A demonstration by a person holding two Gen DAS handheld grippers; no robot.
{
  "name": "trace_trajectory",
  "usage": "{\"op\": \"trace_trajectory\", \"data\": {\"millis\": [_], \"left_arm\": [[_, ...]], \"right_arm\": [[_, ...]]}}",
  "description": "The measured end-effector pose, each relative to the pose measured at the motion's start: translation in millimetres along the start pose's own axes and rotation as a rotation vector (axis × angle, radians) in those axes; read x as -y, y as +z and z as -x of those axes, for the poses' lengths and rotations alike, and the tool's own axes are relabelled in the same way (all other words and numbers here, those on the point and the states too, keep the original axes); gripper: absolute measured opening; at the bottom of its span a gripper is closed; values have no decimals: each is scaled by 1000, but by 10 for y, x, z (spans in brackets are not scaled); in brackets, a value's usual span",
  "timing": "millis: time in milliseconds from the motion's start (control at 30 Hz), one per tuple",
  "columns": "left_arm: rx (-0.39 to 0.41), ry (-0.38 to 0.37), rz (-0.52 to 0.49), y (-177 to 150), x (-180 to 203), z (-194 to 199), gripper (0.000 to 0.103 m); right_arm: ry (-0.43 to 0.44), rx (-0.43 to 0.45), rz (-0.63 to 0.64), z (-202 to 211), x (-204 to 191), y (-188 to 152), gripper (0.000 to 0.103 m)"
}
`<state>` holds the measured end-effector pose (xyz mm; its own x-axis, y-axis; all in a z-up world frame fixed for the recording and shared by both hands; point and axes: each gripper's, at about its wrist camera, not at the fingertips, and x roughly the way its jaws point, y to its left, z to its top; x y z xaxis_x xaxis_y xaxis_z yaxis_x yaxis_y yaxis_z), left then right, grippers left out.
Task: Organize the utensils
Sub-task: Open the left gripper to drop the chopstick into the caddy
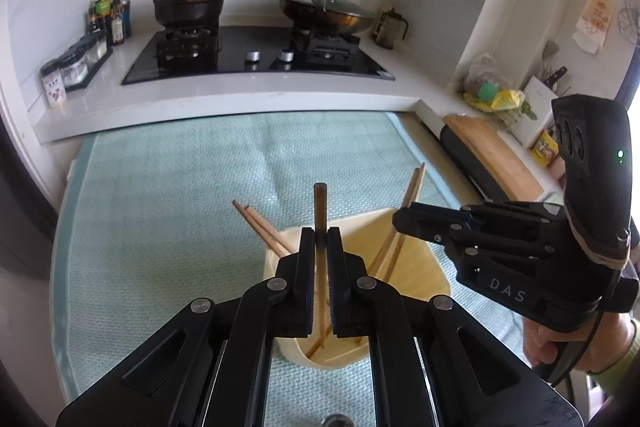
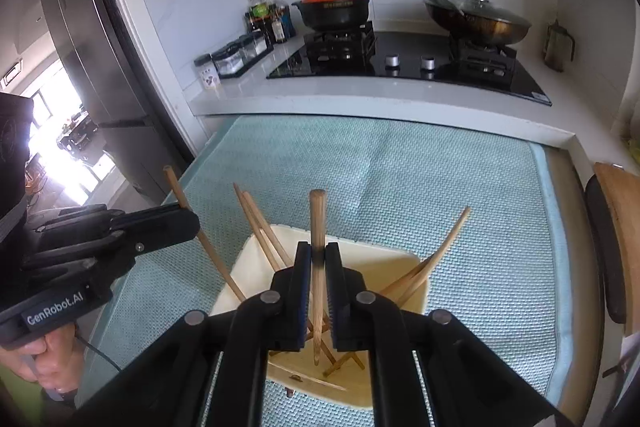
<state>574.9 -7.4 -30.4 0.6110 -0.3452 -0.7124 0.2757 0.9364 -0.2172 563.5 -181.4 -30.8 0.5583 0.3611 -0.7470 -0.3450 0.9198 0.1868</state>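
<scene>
A cream utensil holder (image 1: 416,267) (image 2: 376,267) stands on a teal mat, with several wooden chopsticks leaning in it. My left gripper (image 1: 321,239) is shut on a chopstick (image 1: 320,211) that stands upright, its lower end down in the holder. It also shows in the right wrist view (image 2: 188,223), still gripping that stick (image 2: 176,187). My right gripper (image 2: 318,255) is shut on another chopstick (image 2: 318,223), its tip inside the holder. It appears in the left wrist view (image 1: 404,217), over the holder's right side.
The teal mat (image 1: 180,187) (image 2: 460,179) covers the worktop. Behind it is a raised counter with a gas hob (image 1: 256,59), a black pot with an orange lid (image 1: 190,3) and a lidded wok (image 1: 326,11). A wooden cutting board (image 1: 492,151) lies at right. Spice jars (image 1: 76,63) stand at left.
</scene>
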Motion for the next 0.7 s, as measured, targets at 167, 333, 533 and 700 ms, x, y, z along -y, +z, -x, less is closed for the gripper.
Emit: {"op": "trace_trajectory", "data": {"millis": [167, 333, 533, 700], "left_arm": [[42, 70, 10, 54, -57, 101, 60], [155, 102, 7, 67, -67, 719, 85], [246, 186, -83, -382, 140, 1584, 100], [253, 210, -85, -1111, 283, 2015, 102]], "right_arm": [[-44, 83, 4, 31, -36, 89, 47], [-72, 240, 47, 657, -206, 148, 48], [-108, 377, 155, 1595, -522, -152, 61], [-117, 403, 166, 2178, -619, -706, 71]]}}
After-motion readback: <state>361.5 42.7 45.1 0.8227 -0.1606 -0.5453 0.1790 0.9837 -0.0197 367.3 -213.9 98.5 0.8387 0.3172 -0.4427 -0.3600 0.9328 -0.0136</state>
